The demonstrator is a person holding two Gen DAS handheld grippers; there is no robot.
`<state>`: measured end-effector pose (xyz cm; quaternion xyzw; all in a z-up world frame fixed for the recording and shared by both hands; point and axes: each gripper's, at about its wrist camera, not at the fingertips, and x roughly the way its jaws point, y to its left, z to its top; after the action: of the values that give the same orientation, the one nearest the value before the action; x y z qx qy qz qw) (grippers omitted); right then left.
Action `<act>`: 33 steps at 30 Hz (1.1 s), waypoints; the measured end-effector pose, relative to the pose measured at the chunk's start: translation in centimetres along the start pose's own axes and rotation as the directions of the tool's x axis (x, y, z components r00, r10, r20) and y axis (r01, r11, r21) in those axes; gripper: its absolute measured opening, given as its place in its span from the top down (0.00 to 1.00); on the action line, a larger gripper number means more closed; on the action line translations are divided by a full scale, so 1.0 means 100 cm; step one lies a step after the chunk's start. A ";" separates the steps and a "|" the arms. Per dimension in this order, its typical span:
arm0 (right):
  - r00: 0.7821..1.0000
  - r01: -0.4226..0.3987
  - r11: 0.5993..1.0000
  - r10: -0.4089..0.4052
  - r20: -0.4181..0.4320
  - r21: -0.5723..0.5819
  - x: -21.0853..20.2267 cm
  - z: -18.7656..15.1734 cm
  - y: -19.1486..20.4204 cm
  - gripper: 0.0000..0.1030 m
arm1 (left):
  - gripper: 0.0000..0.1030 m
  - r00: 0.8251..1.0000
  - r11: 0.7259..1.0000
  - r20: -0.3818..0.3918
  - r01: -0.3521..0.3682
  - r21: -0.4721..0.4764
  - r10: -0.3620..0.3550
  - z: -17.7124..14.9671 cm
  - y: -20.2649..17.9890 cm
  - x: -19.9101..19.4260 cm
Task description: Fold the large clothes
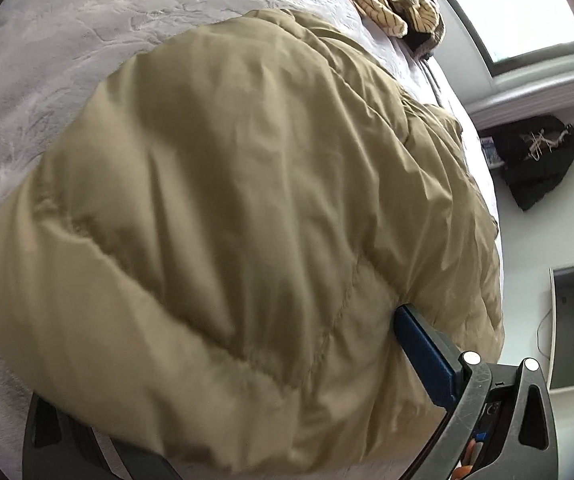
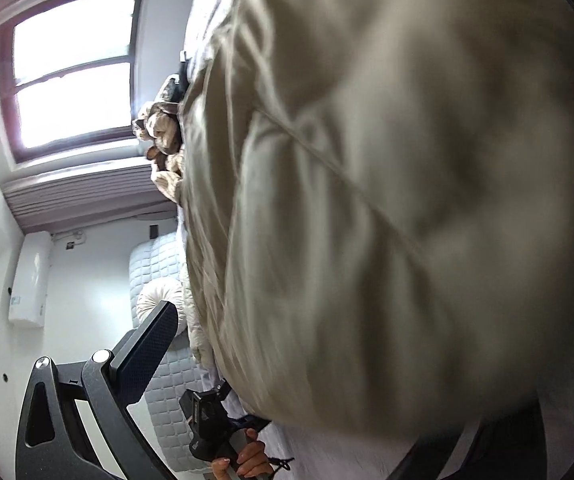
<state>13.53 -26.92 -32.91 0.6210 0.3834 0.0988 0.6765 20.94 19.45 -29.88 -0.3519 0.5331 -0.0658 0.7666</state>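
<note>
Left wrist view, from left to right: a pale grey bed cover [image 1: 67, 40] runs along the left edge, and a big tan puffer jacket [image 1: 247, 200] lies bunched on the bed, filling most of the picture. A patterned cream garment [image 1: 387, 0] sits crumpled near the far edge of the bed. Low on the right, the left gripper [image 1: 247, 380] has its blue-padded fingers [image 1: 423, 352] spread wide, one pressed against the jacket's fabric, the other mostly covered by it; whether cloth is pinched I cannot tell. Beyond, a dark coat [image 1: 543, 160] lies on the floor.

Right wrist view, from left to right: a window [image 2: 75, 68], then one dark finger of the right gripper [image 2: 327, 380] free in the air, the other hidden under the jacket [image 2: 387, 200]; its hold is unclear. Below, a hand [image 2: 247, 460] grips the other tool's handle.
</note>
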 end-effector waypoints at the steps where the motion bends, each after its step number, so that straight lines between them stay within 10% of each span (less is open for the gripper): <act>1: 1.000 0.000 1.000 0.000 0.003 -0.005 0.001 0.000 -0.001 0.00 | 0.00 1.000 1.000 0.009 -0.008 -0.008 0.008 0.001 -0.001 0.001; 3: 1.000 0.007 1.000 -0.007 0.012 -0.011 0.006 0.001 -0.003 0.00 | 0.01 0.999 1.000 0.023 -0.023 -0.021 0.024 -0.003 -0.002 -0.001; 7: 1.000 0.014 1.000 -0.014 0.020 -0.003 0.006 -0.003 -0.003 0.00 | 0.65 1.000 1.000 0.020 -0.006 0.023 0.006 0.000 -0.014 -0.007; 10: 0.999 0.037 0.999 -0.037 0.004 0.025 0.006 -0.008 -0.001 0.13 | 0.80 0.999 0.995 0.035 -0.006 0.095 0.003 0.001 -0.030 -0.021; 12: 0.998 0.070 0.997 -0.069 -0.003 0.043 0.004 -0.008 -0.001 0.50 | 0.82 0.999 0.990 0.052 -0.003 0.142 -0.005 0.002 -0.041 -0.032; 15: 0.999 0.042 0.997 -0.043 0.014 0.059 -0.005 -0.013 -0.002 0.70 | 0.82 0.997 0.978 0.078 -0.010 0.209 -0.006 0.003 -0.059 -0.051; 24: 1.000 -0.002 1.000 0.002 0.005 -0.023 -0.051 -0.049 0.024 0.76 | 0.82 0.998 0.944 0.040 0.033 0.329 -0.049 -0.012 -0.077 -0.108; 33: 0.998 0.035 0.999 -0.033 -0.051 0.035 -0.107 -0.117 -0.003 0.77 | 0.82 0.983 0.947 -0.184 0.037 0.320 0.023 -0.091 -0.023 -0.152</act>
<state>-1.40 -24.60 -28.22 0.6238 0.4127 0.0961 0.6567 7.22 20.72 -18.40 -0.2164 0.5832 -0.1872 0.7603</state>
